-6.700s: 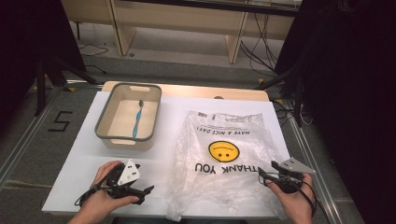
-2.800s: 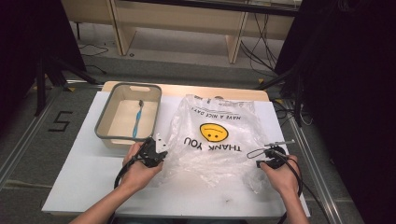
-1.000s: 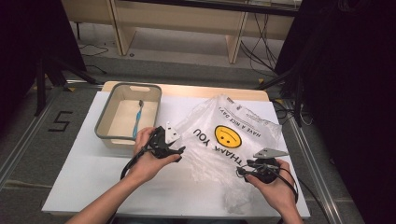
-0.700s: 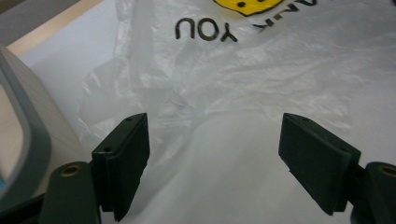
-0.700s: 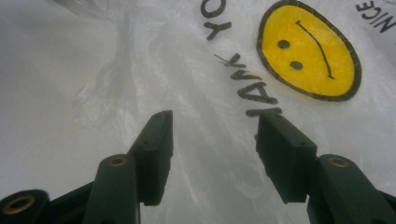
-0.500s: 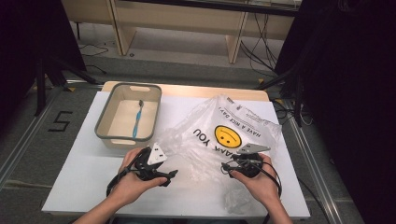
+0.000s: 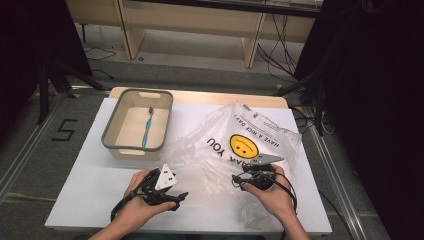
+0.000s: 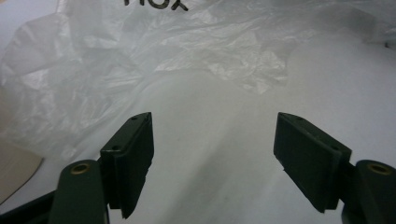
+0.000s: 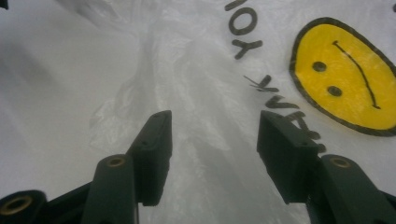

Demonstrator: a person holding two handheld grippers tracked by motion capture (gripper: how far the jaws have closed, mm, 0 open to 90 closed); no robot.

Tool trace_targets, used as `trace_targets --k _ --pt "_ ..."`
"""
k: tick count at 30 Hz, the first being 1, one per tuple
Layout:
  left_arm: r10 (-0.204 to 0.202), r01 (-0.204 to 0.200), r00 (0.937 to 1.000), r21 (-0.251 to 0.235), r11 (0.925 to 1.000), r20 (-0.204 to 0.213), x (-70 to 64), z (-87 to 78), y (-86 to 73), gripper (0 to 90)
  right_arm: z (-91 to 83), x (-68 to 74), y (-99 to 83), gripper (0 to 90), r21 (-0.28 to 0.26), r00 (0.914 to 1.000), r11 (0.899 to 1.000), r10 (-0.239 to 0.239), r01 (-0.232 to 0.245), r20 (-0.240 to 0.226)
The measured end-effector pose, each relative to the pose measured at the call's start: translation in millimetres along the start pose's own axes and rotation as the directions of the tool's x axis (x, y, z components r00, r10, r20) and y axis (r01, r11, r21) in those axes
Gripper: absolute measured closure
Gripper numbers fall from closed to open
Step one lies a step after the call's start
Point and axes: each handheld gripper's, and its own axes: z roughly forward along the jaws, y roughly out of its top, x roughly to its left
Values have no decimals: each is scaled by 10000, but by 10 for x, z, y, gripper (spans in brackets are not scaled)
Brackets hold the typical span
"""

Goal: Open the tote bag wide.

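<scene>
A crumpled clear plastic bag [image 7: 235, 150] printed with a yellow smiley and "THANK YOU" lies on the white table [image 7: 95, 190]. My left gripper [image 7: 181, 196] is open near the table's front, just left of the bag's loose edge [image 8: 196, 60], with bare table between its jaws. My right gripper [image 7: 235, 181] is open and rests over the bag, its jaws on either side of wrinkled plastic [image 9: 205, 107]. The smiley [image 9: 348, 74] lies to the right of it in the right gripper view.
A grey-rimmed beige bin [image 7: 112, 132] stands at the table's back left with a blue toothbrush [image 7: 146, 129] inside. Wooden shelving legs and cables sit on the floor beyond the table's far edge.
Both grippers came toward the table's front. The left one drew back off the bag's left edge and is open over bare table. The bag has bunched up and shifted right.
</scene>
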Motion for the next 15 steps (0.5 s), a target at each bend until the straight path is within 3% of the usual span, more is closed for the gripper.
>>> trace_targets --k 7,15 --pt "305 -311 9991 188 9993 300 -98 106 29 295 138 96 30 460 497 9967 9971 -538 569 -613" --pt "394 -403 9986 244 9989 367 -115 140 35 303 300 192 12 459 1394 9868 9784 -1431 1527 -763"
